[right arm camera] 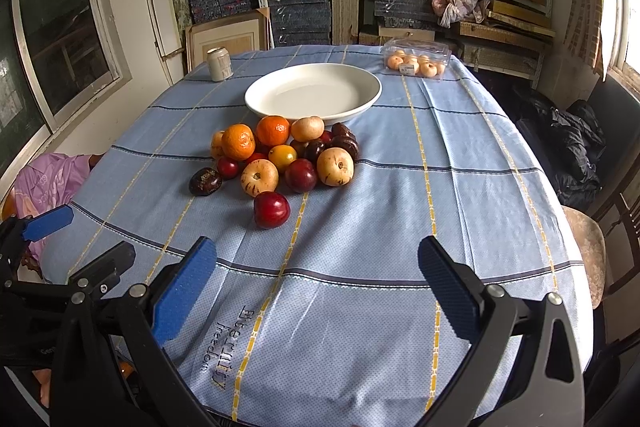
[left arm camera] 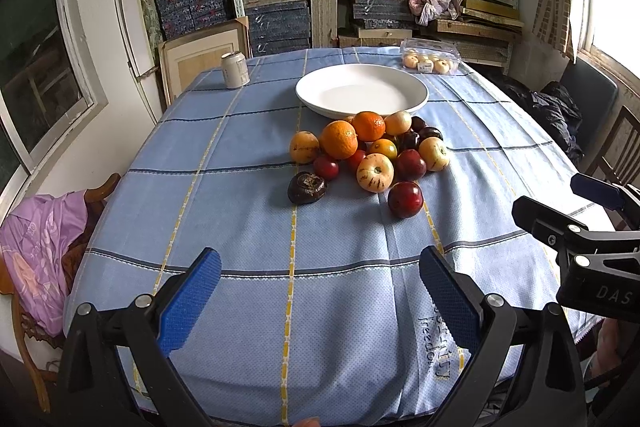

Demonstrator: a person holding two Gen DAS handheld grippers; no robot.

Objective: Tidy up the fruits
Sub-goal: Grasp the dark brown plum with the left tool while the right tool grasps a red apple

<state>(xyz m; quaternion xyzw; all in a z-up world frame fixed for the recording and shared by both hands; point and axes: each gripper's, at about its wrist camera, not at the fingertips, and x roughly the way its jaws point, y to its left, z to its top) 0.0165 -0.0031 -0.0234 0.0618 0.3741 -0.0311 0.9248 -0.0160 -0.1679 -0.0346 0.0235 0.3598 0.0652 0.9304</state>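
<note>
Looking down both cameras, I have my left gripper and my right gripper low over the near edge of the blue checked tablecloth, each with its blue-padded fingers spread wide apart and nothing between them. In the left wrist view the right gripper shows at about 3 o'clock, so the two tools sit side by side, close together.

Ahead of both lies the fruit pile. The nearest piece is a red plum, loose on the cloth just in front of the heap. From the right gripper it lies at roughly 11 o'clock; from the left gripper the same plum lies at about 1 o'clock. I judge neither tool clearly nearer, since the plum sits between their two lines of sight. It is round, so no long axis matters for the grasp.

Just left of it, apart from the heap, rests a dark wrinkled fruit, nearly at 12 o'clock for the left gripper, which looks the natural first pick for that side.

Behind these crowd pale striped apples, oranges and dark plums, touching one another. Beyond the pile, just behind it, stands the empty white bowl, at 12 o'clock from the right gripper, the likely destination.
</note>
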